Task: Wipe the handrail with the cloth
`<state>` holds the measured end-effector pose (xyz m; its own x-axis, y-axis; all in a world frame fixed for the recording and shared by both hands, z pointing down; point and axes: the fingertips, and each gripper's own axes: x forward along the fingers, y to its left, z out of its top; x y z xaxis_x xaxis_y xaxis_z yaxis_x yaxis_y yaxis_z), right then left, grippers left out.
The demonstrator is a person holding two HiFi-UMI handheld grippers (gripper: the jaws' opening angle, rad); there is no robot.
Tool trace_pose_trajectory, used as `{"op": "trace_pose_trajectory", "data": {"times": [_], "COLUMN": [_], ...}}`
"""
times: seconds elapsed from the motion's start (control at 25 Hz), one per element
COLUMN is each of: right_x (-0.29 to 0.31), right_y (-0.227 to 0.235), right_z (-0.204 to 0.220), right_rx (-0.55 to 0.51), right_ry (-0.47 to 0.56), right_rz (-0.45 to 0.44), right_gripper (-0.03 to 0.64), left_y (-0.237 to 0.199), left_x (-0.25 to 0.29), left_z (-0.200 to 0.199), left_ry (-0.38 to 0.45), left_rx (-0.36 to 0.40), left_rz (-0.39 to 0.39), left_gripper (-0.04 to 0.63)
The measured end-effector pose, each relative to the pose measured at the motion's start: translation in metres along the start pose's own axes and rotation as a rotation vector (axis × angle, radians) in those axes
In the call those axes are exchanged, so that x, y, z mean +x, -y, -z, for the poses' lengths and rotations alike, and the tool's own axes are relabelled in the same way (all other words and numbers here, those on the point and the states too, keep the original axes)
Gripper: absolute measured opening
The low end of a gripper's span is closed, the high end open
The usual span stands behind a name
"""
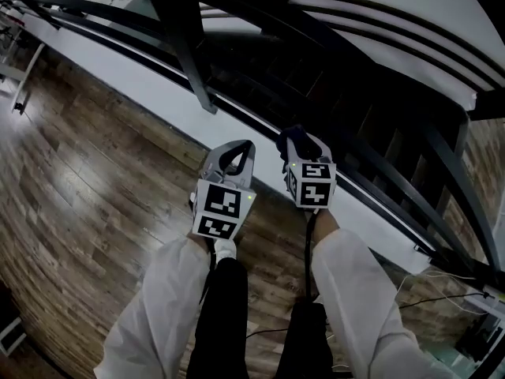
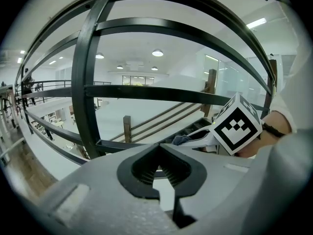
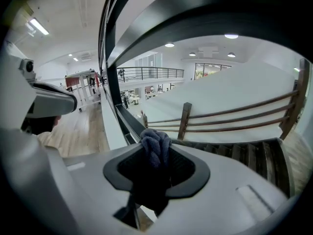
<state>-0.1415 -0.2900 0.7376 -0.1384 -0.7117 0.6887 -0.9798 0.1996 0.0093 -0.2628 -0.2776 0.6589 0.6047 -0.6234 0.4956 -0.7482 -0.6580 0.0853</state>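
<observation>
Jaws of our right gripper clamp the cloth, a soft, light wad bulging past their tips below the handrail, best held mid-fold we judge, while those of our left gripper meet on nothing.

open indoor mezzanine, black railing, staircase below, wood floor

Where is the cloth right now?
The cloth is bunched in the shut right gripper, in the middle of the right gripper view, below the black handrail, with the left gripper on its left.
</observation>
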Motion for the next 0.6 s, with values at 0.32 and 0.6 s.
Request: {"op": "trace_pose_trajectory", "data": {"times": [0.32, 0.6], "right_x": [-0.041, -0.081], "right_y": [0.051, 0.103], "right_z": [0.042, 0.082], "right_rx": [0.040, 0.082], "right_ry": [-0.006, -0.019], "right_rz": [0.041, 0.102], "right_gripper": [0.126, 0.126], "left_y": [0.071, 0.138], "left_x": [0.019, 0.040], "left_z": [-0.002, -0.007], "left_ry": [-0.020, -0.039], "left_rx": [0.047, 0.095], "left_rz": [0.072, 0.156], "left_gripper": [0.000, 0.000]}}
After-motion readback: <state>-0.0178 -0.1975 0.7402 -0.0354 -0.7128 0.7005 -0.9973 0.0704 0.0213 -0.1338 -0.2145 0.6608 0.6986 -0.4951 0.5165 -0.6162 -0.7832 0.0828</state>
